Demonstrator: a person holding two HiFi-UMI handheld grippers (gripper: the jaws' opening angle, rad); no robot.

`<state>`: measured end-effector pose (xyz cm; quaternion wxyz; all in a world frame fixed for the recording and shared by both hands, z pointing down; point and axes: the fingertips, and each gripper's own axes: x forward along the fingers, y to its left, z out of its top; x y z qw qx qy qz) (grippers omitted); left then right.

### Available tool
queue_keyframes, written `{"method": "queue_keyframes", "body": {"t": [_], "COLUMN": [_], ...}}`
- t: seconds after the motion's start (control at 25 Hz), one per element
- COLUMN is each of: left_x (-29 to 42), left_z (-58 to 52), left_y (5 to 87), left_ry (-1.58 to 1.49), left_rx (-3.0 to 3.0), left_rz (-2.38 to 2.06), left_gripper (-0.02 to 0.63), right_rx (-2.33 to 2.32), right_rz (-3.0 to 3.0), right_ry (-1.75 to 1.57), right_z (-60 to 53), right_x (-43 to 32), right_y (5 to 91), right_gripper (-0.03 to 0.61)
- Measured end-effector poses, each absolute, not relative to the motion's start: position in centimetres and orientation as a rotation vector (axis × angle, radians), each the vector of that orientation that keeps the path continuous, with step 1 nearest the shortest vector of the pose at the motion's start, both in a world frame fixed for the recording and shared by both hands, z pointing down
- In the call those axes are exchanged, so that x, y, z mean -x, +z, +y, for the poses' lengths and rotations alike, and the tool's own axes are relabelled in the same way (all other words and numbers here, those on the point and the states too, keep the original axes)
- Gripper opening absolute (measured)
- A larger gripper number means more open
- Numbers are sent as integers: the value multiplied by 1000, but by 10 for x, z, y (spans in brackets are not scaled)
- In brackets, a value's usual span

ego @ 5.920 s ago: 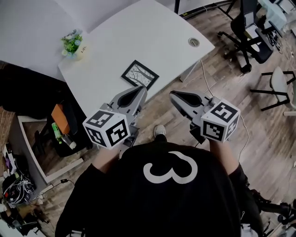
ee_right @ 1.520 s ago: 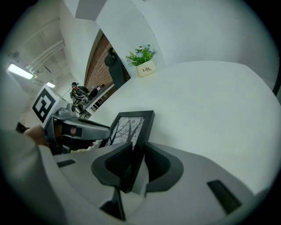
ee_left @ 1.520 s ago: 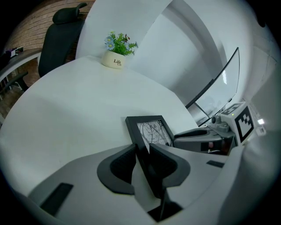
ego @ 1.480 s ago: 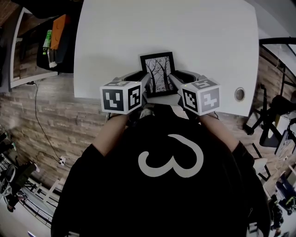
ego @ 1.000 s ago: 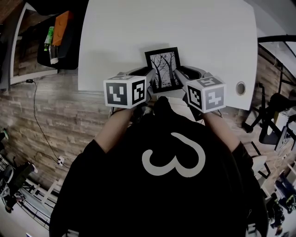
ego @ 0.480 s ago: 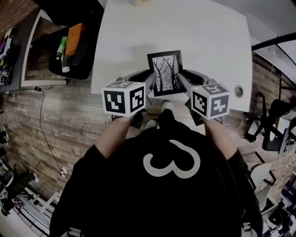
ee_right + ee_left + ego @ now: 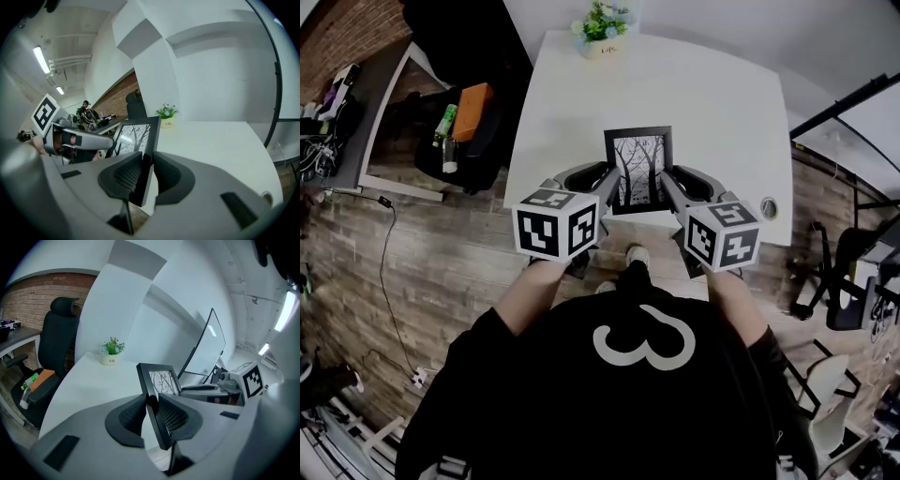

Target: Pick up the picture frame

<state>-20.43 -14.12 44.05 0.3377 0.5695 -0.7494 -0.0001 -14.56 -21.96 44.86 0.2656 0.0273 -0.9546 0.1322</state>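
The black picture frame (image 7: 639,170), with a print of bare trees, hangs in the air above the white table (image 7: 581,122), held from both sides. My left gripper (image 7: 610,186) is shut on its left edge; in the left gripper view the frame (image 7: 158,380) stands edge-on between the ribbed pads (image 7: 133,413). My right gripper (image 7: 667,186) is shut on the right edge; in the right gripper view the frame (image 7: 136,136) is clamped between the pads (image 7: 123,176). Each gripper shows in the other's view, the right gripper (image 7: 220,389) and the left gripper (image 7: 75,139).
A small potted plant (image 7: 602,28) stands at the table's far edge. A black office chair (image 7: 459,122) with an orange object on it is left of the table. A round cable hole (image 7: 769,207) sits at the table's right. Brick-pattern floor lies below.
Both grippers have risen with the frame between them; it has left the tabletop. The head view now takes in the whole table and the plant.
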Motion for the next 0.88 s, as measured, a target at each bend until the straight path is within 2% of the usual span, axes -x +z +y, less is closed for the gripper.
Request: {"method": "queue_keyframes", "body": {"t": [0.88], "left_x": [176], "left_z": [-105], "left_y": [306], "left_ry": [-33], "left_rx": [-1796], "left_rz": [-2095], "left_gripper": [89], "right_rx": [-196], "right_rz": [-2895], "right_ry": [219], "right_z": [-181], "right_x": [111], "right_y": [316], "right_gripper": [91]}}
